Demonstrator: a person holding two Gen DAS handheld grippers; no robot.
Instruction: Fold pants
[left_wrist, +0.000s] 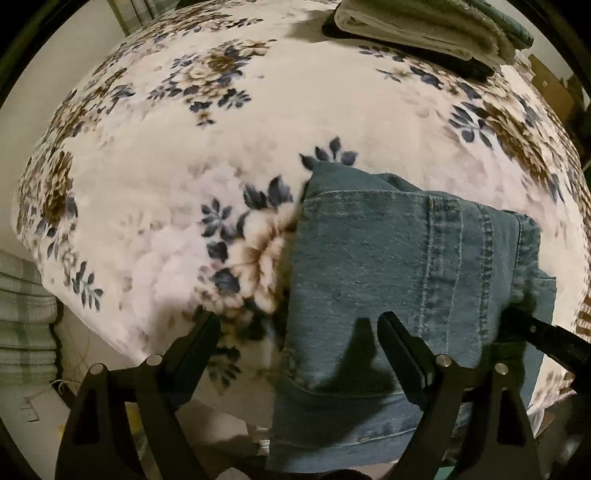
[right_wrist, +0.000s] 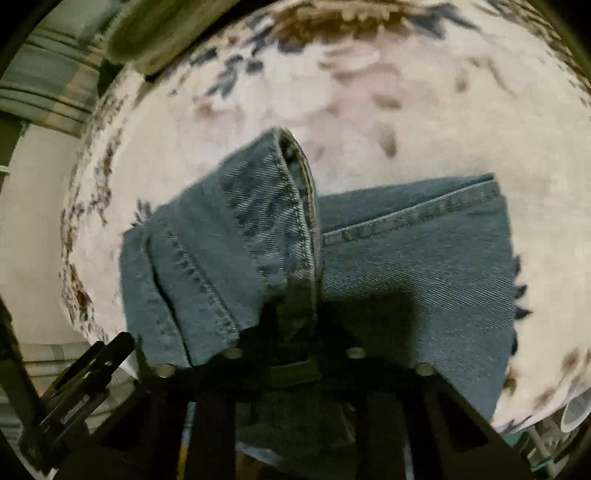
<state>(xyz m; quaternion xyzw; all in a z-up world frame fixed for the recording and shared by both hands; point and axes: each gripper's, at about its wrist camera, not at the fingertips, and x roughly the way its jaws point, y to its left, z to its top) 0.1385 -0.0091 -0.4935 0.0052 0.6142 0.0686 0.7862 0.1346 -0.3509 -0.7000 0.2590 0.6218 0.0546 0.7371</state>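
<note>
Blue denim pants (left_wrist: 391, 273) lie partly folded at the near edge of a bed with a floral blanket (left_wrist: 229, 140). My left gripper (left_wrist: 299, 332) is open and empty just above the pants' left edge, one finger over the blanket and one over the denim. My right gripper (right_wrist: 293, 321) is shut on a raised fold of the pants (right_wrist: 258, 221) and holds the denim up from the flat layer (right_wrist: 424, 258). The right gripper's finger also shows in the left wrist view (left_wrist: 546, 336).
A stack of folded towels and clothes (left_wrist: 424, 29) sits at the far side of the bed. A green plaid cushion (left_wrist: 26, 317) stands beside the bed on the left. The floor (left_wrist: 33, 413) lies below the near edge.
</note>
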